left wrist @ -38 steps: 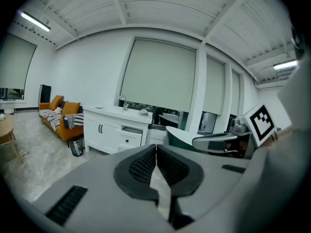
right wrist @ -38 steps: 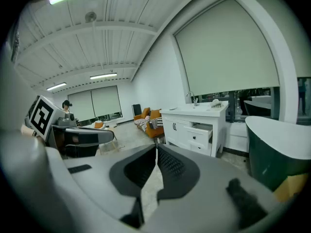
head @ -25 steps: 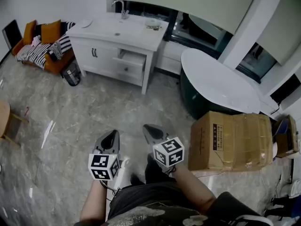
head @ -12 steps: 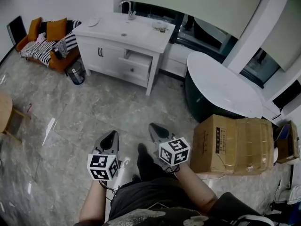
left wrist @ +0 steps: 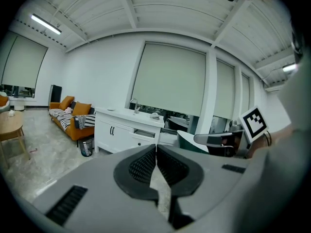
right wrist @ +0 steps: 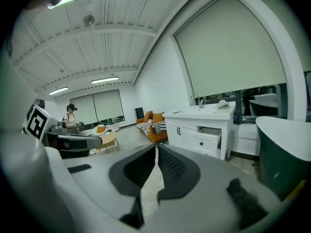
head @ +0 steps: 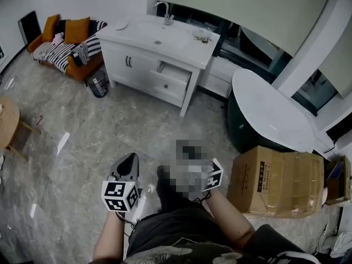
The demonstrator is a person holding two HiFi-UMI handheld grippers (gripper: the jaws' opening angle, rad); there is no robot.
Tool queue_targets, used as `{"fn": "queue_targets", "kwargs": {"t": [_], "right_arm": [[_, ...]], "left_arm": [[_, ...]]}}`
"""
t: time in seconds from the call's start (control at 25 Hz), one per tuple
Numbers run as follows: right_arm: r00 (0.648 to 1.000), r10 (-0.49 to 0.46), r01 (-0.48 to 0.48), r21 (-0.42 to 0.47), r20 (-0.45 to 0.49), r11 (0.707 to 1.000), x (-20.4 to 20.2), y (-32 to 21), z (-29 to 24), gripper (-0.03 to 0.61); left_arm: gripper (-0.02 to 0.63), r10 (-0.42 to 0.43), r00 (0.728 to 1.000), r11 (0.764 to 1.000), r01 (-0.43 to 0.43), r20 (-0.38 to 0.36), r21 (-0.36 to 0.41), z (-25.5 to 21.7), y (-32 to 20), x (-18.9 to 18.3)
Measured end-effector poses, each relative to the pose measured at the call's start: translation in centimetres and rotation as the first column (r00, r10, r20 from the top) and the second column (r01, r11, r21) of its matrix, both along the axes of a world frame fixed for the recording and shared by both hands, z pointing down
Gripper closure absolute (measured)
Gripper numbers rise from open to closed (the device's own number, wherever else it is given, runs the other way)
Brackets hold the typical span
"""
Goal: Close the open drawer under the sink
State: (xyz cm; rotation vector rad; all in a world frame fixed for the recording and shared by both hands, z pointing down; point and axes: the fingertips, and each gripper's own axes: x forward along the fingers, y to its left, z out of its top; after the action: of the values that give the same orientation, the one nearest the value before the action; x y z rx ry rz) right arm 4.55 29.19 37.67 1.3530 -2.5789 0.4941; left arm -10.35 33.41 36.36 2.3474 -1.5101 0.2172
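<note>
The white sink cabinet (head: 144, 65) stands far ahead across the floor, and its upper right drawer (head: 173, 76) is pulled out. That drawer also shows in the left gripper view (left wrist: 144, 134) and the right gripper view (right wrist: 210, 136). My left gripper (head: 130, 161) is low in the head view, shut and empty, with its pads meeting (left wrist: 156, 147). My right gripper (right wrist: 156, 147) is shut on nothing too. In the head view a mosaic patch covers most of it, leaving only its marker cube (head: 215, 176). Both grippers point toward the cabinet and are well short of it.
An orange sofa (head: 60, 43) and a black bin (head: 98, 84) sit left of the cabinet. A round wooden table (head: 8, 122) is at the far left. A dark tub with a white top (head: 269, 114) and a cardboard box (head: 278, 180) stand at the right. A person (right wrist: 71, 115) stands far off.
Both grippers have travelled forward over the floor toward the cabinet, which has slid right and a little lower in the head view. Their jaws stayed shut.
</note>
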Motion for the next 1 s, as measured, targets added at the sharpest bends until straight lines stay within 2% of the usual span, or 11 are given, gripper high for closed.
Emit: {"fn": "queue_targets", "kwargs": {"t": [0.16,0.4,0.6,1.0], "right_arm": [[1.000,0.011,-0.011,0.000,0.017,1.000,0.0,-3.7,0.3,0.545],[0.998,0.048,-0.044,-0.084,0.046,0.995,1.1,-10.0,3.7,0.545],[0.998,0.055,-0.049,-0.121,0.045,0.991,1.6,-16.8,5.5,0.545],[0.992,0.105,-0.088,-0.194,0.076,0.977,4.2,-29.7,7.8,0.545]], "left_arm": [[0.595,-0.013,1.000,1.000,0.013,0.015,-0.013,0.7,-2.6,-0.7],[0.595,-0.030,0.999,0.998,0.031,0.022,-0.047,2.0,-8.8,-1.2],[0.595,-0.126,0.992,0.989,0.127,0.027,-0.072,3.2,-15.3,-2.4],[0.595,-0.061,0.998,0.989,0.065,0.032,-0.136,4.2,-28.3,0.6]]}}
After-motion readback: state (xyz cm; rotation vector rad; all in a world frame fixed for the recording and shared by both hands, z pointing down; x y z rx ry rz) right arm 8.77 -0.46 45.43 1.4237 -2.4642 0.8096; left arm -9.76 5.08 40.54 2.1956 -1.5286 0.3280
